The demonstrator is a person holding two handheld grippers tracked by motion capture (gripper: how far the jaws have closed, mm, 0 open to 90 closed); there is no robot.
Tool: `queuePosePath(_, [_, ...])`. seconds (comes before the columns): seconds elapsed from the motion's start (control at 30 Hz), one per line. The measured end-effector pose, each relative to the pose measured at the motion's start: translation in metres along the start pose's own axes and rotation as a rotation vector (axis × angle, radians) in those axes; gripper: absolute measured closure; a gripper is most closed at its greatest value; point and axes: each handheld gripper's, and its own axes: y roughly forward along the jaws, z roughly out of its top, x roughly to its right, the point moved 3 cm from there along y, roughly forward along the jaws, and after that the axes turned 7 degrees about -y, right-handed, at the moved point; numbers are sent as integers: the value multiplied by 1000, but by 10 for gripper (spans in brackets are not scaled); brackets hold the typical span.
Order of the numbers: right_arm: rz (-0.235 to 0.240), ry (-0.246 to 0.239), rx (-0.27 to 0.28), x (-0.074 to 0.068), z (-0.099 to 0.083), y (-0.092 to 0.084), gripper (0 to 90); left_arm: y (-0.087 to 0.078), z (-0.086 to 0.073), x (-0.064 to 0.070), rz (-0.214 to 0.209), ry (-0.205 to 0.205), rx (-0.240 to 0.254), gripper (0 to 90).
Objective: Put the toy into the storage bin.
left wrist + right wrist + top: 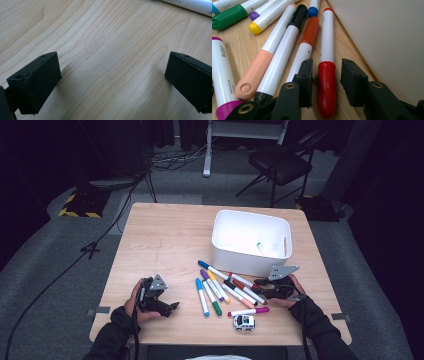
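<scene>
Smooth cylindrical markers with coloured caps lie fanned on the pale wood-grain table (160, 240) beside a white, round-cornered plastic bin (250, 255). The right gripper (325, 75) straddles the red-capped marker (326, 92), jaws parted, not yet pressing it. The left gripper (112, 77) rests wide open over bare wood. A toy car (244, 322) sits nearby.

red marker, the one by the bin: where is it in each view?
High view: red marker lies right of centre, just below the white bin, beside the right gripper.
Right gripper view: bottom centre, red marker between the open jaws, cap nearest the camera.
Left gripper view: not in it.
Shared landmark: the bin wall, to the marker's right in the right gripper view.
</scene>
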Motion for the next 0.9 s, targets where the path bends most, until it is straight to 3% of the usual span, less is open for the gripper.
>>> queuePosePath(0.13, [3,17,8,-2,0,1,625,0,0,0,-1,0,-1,6])
queuePosePath(0.23, [7,-4,13,0,-1,0,720,0,0,0,0,0,1,6])
queuePosePath(0.3, [7,-8,18,-1,-1,0,737,0,0,0,-8,-3,0,6])
queuePosePath(0.47, [-2,-24,6,-2,-1,-1,740,0,0,0,0,0,0,6])
queuePosePath(0.6, [9,-9,20,-4,-1,-4,752,0,0,0,0,0,0,6])
queuePosePath(0.63, [14,-32,28,-3,0,-6,751,0,0,0,0,1,0,6])
queuePosePath(0.67, [16,-8,22,-5,1,-9,751,0,0,0,-1,1,1,6])
queuePosePath(0.77, [21,-49,33,-4,3,-9,752,0,0,0,0,0,0,6])
queuePosePath(0.87, [19,-55,33,-3,3,-10,752,0,0,0,0,0,0,6])
queuePosePath(0.9, [19,-33,35,-5,3,-10,752,0,0,0,0,0,0,6])
